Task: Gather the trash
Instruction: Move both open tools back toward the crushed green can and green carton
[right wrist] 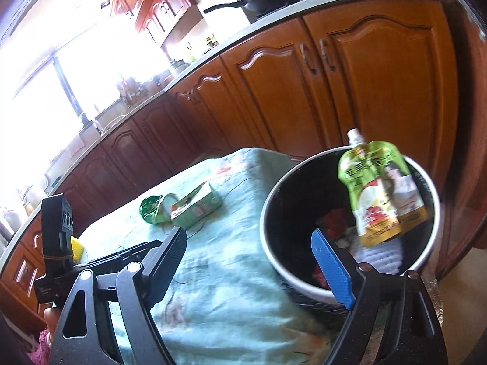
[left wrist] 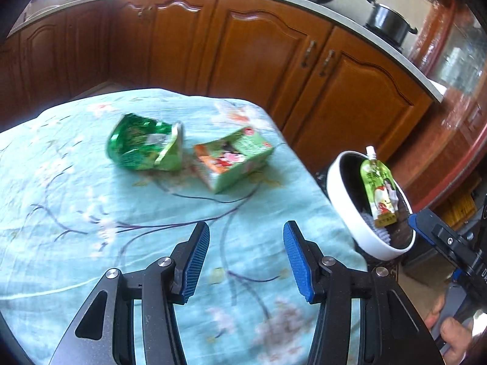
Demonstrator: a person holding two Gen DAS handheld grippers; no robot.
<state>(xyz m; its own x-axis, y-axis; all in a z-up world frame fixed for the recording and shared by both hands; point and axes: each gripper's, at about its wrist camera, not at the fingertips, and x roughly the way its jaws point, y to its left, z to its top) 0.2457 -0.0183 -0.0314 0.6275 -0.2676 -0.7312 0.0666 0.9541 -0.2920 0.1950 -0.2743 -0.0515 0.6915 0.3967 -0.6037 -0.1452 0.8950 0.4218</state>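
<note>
Sorting through the scene from left to right: the left gripper [left wrist: 246, 261] hovers over the table [left wrist: 76, 197], its blue pads spread apart with nothing between them. Ahead of it on the flowered teal cloth lie two pieces still to be picked up, a crumpled green wrapper [left wrist: 143, 146] and, just beside it to the right, an opened green and orange carton [left wrist: 234, 158]; whether the two touch cannot be told through the blur. Both sit well apart from the table's right edge. Past that edge stands the white bin [left wrist: 344, 213] with a dark inside, lower than the tabletop. A green drink pouch [left wrist: 382, 191] with a white spout is at the bin's mouth, upright and partly above the rim; it seems to be dropping in or leaning on the far wall, but which cannot be told. Other scraps, red and white, already lie at the bottom. The right gripper [right wrist: 252, 261] is at the bin's near rim, fingers spread wide and gripping nothing, so the pouch is free of it. Judgement: roughly partway through, with the pouch and earlier bits in the bin, wrapper and carton left on the table. Likely next for either tool is a reach back across the cloth to the wrapper or carton.
</note>
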